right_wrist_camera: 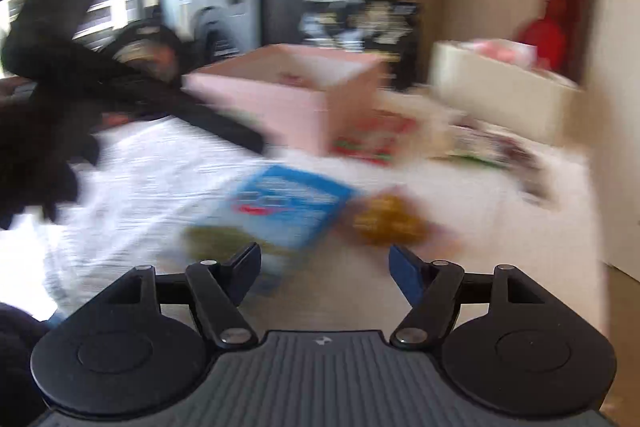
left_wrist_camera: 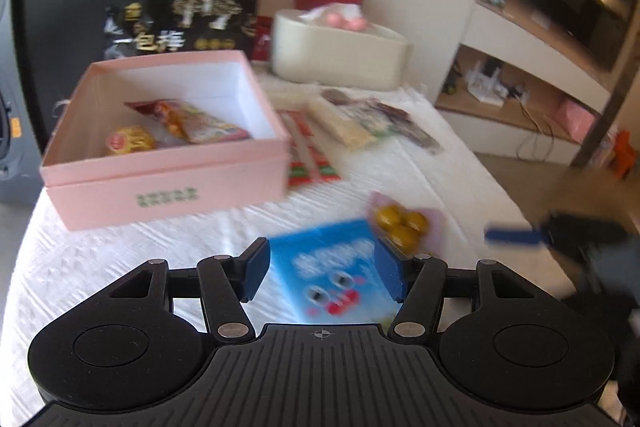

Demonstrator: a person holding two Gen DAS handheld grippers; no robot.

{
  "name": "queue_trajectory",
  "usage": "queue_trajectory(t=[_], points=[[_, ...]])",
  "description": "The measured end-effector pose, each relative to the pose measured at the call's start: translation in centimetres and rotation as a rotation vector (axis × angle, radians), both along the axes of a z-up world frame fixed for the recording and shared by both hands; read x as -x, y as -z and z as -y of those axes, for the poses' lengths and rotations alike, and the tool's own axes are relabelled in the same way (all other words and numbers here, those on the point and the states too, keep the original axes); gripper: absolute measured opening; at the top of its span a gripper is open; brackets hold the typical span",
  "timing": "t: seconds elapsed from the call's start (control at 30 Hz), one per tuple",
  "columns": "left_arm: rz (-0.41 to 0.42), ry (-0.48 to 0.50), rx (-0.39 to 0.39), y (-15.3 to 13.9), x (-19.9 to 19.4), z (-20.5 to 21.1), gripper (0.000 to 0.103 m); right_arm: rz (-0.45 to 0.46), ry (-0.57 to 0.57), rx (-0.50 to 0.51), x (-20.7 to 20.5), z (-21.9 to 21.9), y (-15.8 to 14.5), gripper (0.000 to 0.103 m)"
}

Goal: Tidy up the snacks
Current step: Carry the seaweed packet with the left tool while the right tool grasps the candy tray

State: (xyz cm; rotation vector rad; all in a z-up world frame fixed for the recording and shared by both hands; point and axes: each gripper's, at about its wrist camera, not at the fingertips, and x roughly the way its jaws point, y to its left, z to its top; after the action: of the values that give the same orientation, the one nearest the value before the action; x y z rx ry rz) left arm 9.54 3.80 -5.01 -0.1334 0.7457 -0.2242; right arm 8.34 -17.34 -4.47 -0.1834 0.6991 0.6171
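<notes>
A blue snack packet (left_wrist_camera: 332, 267) with a cartoon face lies on the white cloth. It shows in the gap of my left gripper (left_wrist_camera: 322, 259), whose blue pads stand apart just above it; they are open and do not press on it. A clear pack of yellow balls (left_wrist_camera: 400, 225) touches the packet's far right corner. The open pink box (left_wrist_camera: 160, 183) at the left holds a round yellow snack (left_wrist_camera: 128, 141) and an orange-red packet (left_wrist_camera: 200, 123). In the blurred right wrist view my right gripper (right_wrist_camera: 325, 259) is open and empty, short of the blue packet (right_wrist_camera: 288, 207) and the yellow balls (right_wrist_camera: 384, 219).
Red and green stick packs (left_wrist_camera: 312, 159) and a pile of pale packets (left_wrist_camera: 360, 123) lie right of the box. Behind stand a black printed bag (left_wrist_camera: 180, 15) and a cream tub (left_wrist_camera: 340, 51). One blue pad (left_wrist_camera: 516, 237) of my right gripper shows at the table's right edge.
</notes>
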Motion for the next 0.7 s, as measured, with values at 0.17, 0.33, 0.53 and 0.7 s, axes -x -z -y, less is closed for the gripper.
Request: queue_trajectory(t=[0.17,0.33,0.53,0.7], points=[[-0.003,0.11,-0.16,2.3,0.5,6.3,0.065,-0.066,0.299,-0.024,-3.5,4.3,2.0,0.075],[0.039,0.17,-0.365,3.7,1.3,8.3,0.066,-0.092,0.368,-0.071,-4.2,5.1,3.4,0.078],[-0.005,0.081,-0.395,3.7,1.8,4.7,0.065,-0.084,0.364,-0.047,-4.2,4.7,3.6,0.08],[-0.046,0.095,-0.319,4.1,1.1,4.4,0.089,-0.078,0.356,-0.02,-4.1,4.3,3.5,0.082]])
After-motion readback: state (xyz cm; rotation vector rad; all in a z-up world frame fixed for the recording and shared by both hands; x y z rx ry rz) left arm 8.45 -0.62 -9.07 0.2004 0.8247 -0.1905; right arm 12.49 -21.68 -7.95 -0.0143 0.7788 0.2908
